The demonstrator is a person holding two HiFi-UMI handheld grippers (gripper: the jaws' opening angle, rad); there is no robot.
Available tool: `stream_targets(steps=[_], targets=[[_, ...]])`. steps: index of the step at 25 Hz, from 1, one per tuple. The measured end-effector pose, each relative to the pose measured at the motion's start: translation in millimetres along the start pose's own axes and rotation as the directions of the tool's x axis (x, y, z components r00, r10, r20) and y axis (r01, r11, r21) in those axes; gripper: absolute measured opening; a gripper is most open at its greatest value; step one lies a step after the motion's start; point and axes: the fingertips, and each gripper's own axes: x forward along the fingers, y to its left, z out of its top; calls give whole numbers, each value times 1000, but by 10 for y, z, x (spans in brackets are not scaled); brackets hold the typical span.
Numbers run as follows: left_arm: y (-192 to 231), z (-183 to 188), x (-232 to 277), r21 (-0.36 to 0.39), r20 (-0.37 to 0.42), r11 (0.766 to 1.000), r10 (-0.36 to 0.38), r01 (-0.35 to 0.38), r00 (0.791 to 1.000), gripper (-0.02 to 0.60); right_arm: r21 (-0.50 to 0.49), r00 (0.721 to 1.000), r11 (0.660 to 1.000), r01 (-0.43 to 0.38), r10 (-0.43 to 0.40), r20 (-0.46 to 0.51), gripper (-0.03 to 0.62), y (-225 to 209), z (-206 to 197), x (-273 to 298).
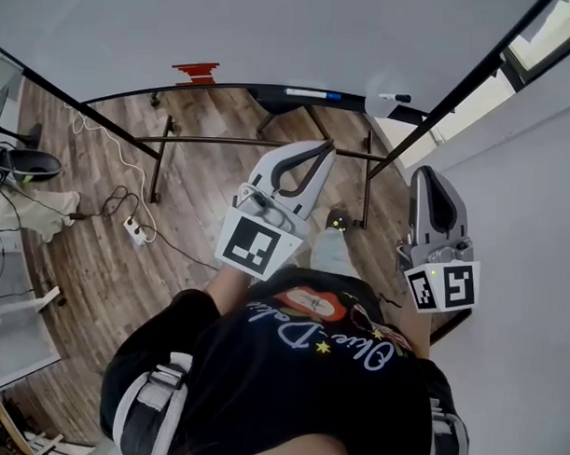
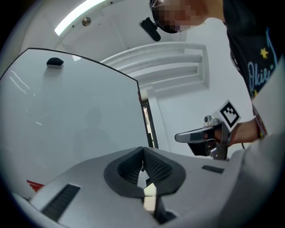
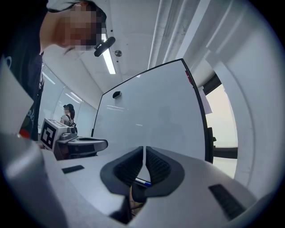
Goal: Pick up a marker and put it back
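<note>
A whiteboard (image 1: 273,35) stands in front of me, with a tray along its lower edge. On the tray lie a blue-capped marker (image 1: 313,93) and a black marker (image 1: 394,98). My left gripper (image 1: 323,149) is held level short of the tray, its pads closed together with nothing between them. My right gripper (image 1: 425,173) is beside it to the right, also shut and empty. In the right gripper view a blue marker (image 3: 143,181) shows beyond the closed jaws of the right gripper (image 3: 144,148), apart from them. The left gripper (image 2: 143,150) faces the board (image 2: 80,116).
A red mark (image 1: 197,72) and a black eraser (image 2: 55,63) are on the board. The board's metal stand legs (image 1: 157,161) stand on the wood floor, with a power strip (image 1: 136,230) and cables at left. A white wall (image 1: 537,231) is close on the right. Another person (image 3: 67,113) stands far back.
</note>
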Motion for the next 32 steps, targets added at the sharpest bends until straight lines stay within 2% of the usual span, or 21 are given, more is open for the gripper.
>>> stream_targets(steps=[4, 14, 24, 32], targets=[[111, -70, 336, 4, -6, 1000, 2, -2, 1000, 4, 28, 1000, 1000, 13, -13, -28, 42, -308, -132, 230], [343, -327, 940, -15, -62, 999, 35, -36, 997, 3, 53, 995, 998, -19, 24, -98, 72, -832, -481, 776], [569, -527, 1292, -2, -109, 995, 96, -97, 989, 4, 31, 980, 997, -71, 76, -183, 97, -1123, -834, 1281], [647, -607, 1493, 29, -138, 993, 121, -118, 983, 5, 1, 962, 991, -130, 127, -243, 123, -1221, -1077, 1538]])
